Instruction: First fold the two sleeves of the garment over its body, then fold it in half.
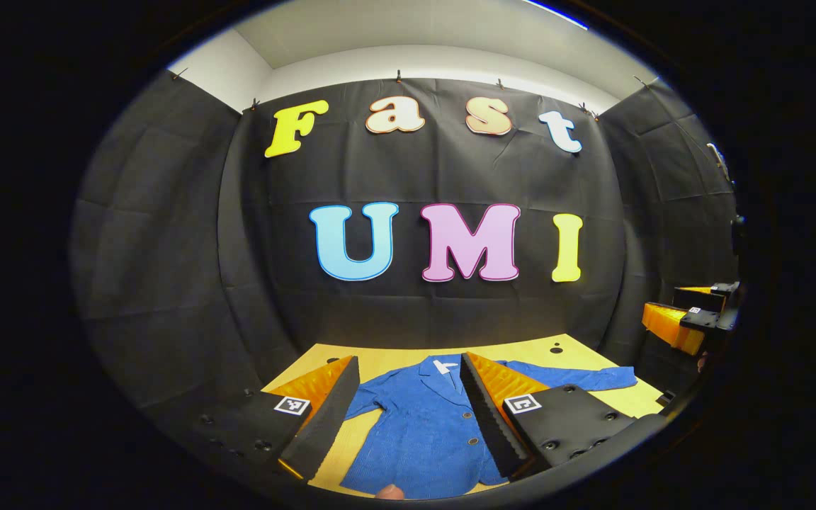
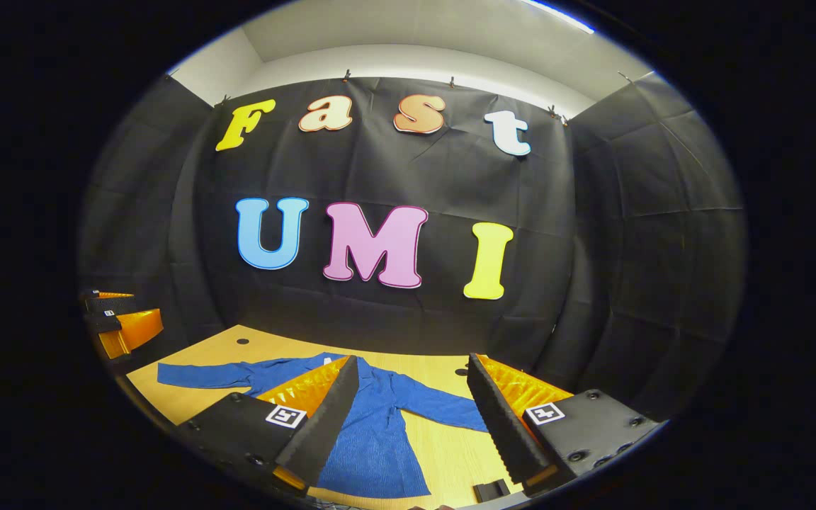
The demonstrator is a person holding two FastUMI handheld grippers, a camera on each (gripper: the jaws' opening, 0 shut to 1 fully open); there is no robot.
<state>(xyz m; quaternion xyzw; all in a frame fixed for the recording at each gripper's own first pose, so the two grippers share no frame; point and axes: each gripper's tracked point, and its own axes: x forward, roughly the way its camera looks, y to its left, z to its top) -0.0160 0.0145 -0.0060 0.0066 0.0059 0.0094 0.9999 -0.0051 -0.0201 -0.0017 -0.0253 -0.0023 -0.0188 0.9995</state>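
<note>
A blue buttoned jacket [image 1: 422, 425] lies flat on the wooden table [image 1: 380, 352], collar toward the far wall, a white label at its neck. One sleeve [image 1: 578, 377] stretches out to the right; the other is partly hidden behind my left finger. My left gripper [image 1: 410, 360] hovers open above the jacket's chest, holding nothing. In the right gripper view the jacket [image 2: 380, 425] lies with one sleeve [image 2: 202, 374] spread left and the other sleeve [image 2: 443, 409] angled right. My right gripper [image 2: 414, 361] is open above that right sleeve, empty.
The right gripper [image 1: 691, 319] shows at the far right edge of the left gripper view, and the left gripper [image 2: 121, 322] at the far left of the right gripper view. A person's fingertip [image 1: 390, 491] peeks in below the hem. Black cloth walls close the table's back and sides.
</note>
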